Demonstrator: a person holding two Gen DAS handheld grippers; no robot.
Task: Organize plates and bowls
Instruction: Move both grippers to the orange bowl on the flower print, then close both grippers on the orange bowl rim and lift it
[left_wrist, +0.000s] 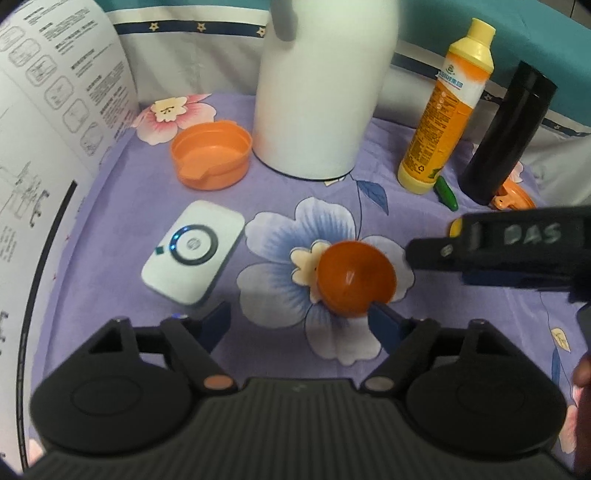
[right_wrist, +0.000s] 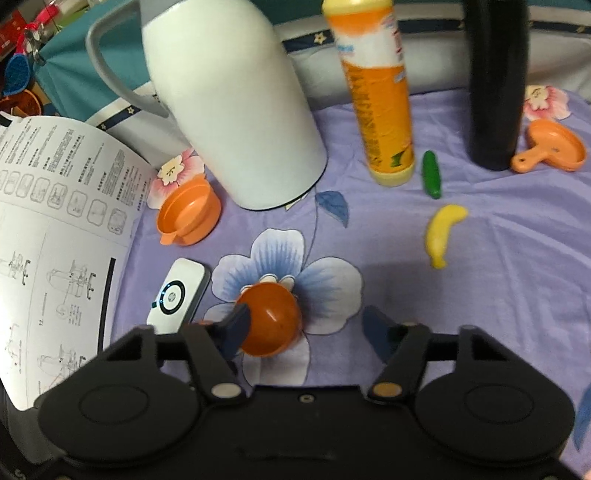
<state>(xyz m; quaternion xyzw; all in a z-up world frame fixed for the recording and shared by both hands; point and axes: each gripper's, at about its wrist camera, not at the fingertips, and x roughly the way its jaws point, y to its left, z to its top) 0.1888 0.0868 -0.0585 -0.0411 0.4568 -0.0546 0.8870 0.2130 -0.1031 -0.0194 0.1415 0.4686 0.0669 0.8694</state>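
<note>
A small dark-orange bowl (left_wrist: 356, 278) lies tilted on the purple flowered cloth; it also shows in the right wrist view (right_wrist: 269, 319). My left gripper (left_wrist: 299, 321) is open, its right finger tip touching or next to the bowl's near rim. My right gripper (right_wrist: 306, 328) is open, its left finger beside the bowl. A light-orange spouted bowl (left_wrist: 211, 155) (right_wrist: 188, 216) stands by the white jug. An orange plate with a handle (right_wrist: 550, 147) lies at the far right, partly hidden behind the black flask in the left wrist view (left_wrist: 511, 197).
A white jug (left_wrist: 317, 88) (right_wrist: 236, 110), an orange-yellow bottle (left_wrist: 447, 110) (right_wrist: 380, 92) and a black flask (left_wrist: 506, 133) (right_wrist: 495, 81) stand at the back. A white power bank (left_wrist: 194, 253) (right_wrist: 179, 295), toy cucumber (right_wrist: 431, 175), toy banana (right_wrist: 443, 232) and a manual sheet (right_wrist: 55, 240) lie around.
</note>
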